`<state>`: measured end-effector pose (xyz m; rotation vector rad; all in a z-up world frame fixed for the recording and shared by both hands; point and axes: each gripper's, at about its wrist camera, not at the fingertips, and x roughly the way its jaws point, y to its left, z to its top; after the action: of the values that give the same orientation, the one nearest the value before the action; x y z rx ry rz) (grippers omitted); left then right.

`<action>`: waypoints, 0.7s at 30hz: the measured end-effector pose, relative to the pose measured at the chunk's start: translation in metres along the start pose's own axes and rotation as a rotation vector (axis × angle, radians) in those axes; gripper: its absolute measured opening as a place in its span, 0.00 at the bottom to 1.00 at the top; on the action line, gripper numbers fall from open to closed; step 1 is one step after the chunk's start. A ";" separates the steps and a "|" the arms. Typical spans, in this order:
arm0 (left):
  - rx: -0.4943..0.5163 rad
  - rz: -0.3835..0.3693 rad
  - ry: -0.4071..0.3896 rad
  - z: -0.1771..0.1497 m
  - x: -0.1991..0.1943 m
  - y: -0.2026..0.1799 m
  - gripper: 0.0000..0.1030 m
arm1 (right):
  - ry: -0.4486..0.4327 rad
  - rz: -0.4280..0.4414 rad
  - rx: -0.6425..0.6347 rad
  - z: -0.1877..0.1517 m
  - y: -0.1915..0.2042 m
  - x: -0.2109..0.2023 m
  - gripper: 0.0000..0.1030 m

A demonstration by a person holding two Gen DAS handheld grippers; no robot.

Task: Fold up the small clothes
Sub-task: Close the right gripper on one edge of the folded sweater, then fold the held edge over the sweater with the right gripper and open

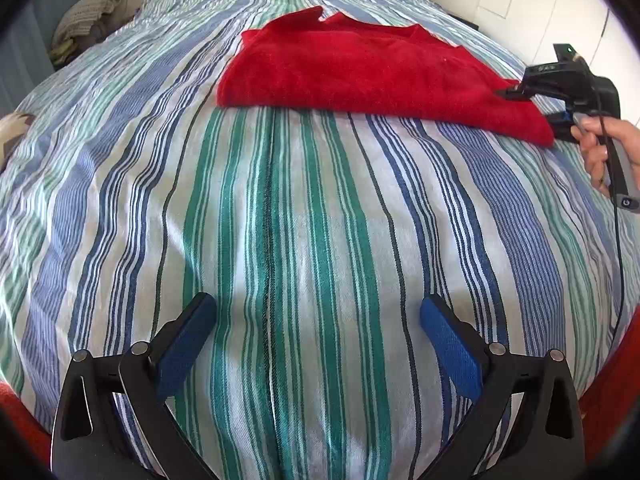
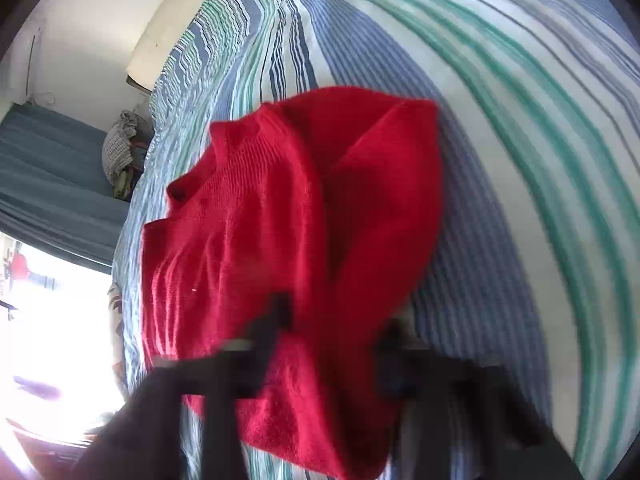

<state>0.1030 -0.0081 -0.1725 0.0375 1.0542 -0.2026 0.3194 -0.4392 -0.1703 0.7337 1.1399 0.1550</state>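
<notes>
A red knitted garment [image 1: 360, 72] lies folded on a bed covered by a striped sheet [image 1: 280, 220] in blue, green and white; in the left wrist view it sits in the upper middle of the frame, its near edge straight and its far edge showing a notched neckline. The left claw [image 1: 318, 320] fills the bottom of that view, its two blue-padded fingers [image 1: 186, 340] spread wide apart and released, with only striped sheet between them and the garment well apart from it, higher in the frame. At the right edge of the same view the right claw [image 1: 520, 94] reaches in from the side, held by a hand [image 1: 604, 152] with a black cable running down from it; one dark finger lies on top of the garment's right corner and the other sits lower against the edge, so the corner is grasped between them. In the right wrist view, which is blurred, the garment [image 2: 304, 240] fills the centre and spreads toward the lower middle of the frame, where the right claw's [image 2: 336, 328] dark fingers sit on either side of a fold of red knit. A pile of grey and green cloth [image 1: 88, 20] lies at the upper left of the left wrist view, beside the bed's far end.
</notes>
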 end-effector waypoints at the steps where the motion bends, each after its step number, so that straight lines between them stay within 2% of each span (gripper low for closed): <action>1: 0.003 -0.005 0.000 0.000 -0.001 -0.001 0.99 | -0.020 -0.008 0.006 -0.003 0.003 -0.001 0.19; 4: -0.009 -0.035 0.003 0.002 -0.003 -0.001 0.99 | -0.090 -0.003 -0.043 -0.002 0.041 -0.016 0.19; 6: -0.015 -0.048 0.006 0.004 -0.003 -0.001 0.99 | -0.111 0.018 -0.144 -0.001 0.090 -0.024 0.19; 8: -0.016 -0.054 0.013 0.006 -0.002 -0.001 0.99 | -0.090 0.070 -0.216 -0.001 0.138 -0.019 0.19; 12: -0.035 -0.068 0.017 0.012 -0.001 0.004 0.99 | -0.015 0.099 -0.372 -0.015 0.226 0.019 0.19; 16: -0.074 -0.076 0.019 0.013 -0.002 0.016 0.99 | 0.048 0.032 -0.486 -0.041 0.282 0.081 0.20; 17: -0.079 -0.073 0.022 0.013 -0.002 0.018 0.99 | 0.067 0.025 -0.498 -0.046 0.289 0.096 0.28; 18: -0.083 -0.070 0.026 0.013 -0.002 0.021 0.99 | 0.123 0.033 -0.498 -0.052 0.295 0.116 0.42; 20: -0.085 -0.067 0.034 0.015 0.000 0.022 0.99 | 0.234 0.066 -0.482 -0.060 0.295 0.132 0.61; 21: -0.086 -0.067 0.037 0.015 0.000 0.023 0.99 | 0.245 0.088 -0.480 -0.064 0.297 0.132 0.62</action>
<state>0.1199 0.0130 -0.1670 -0.0721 1.1005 -0.2178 0.3941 -0.1230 -0.1069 0.3414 1.2393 0.5840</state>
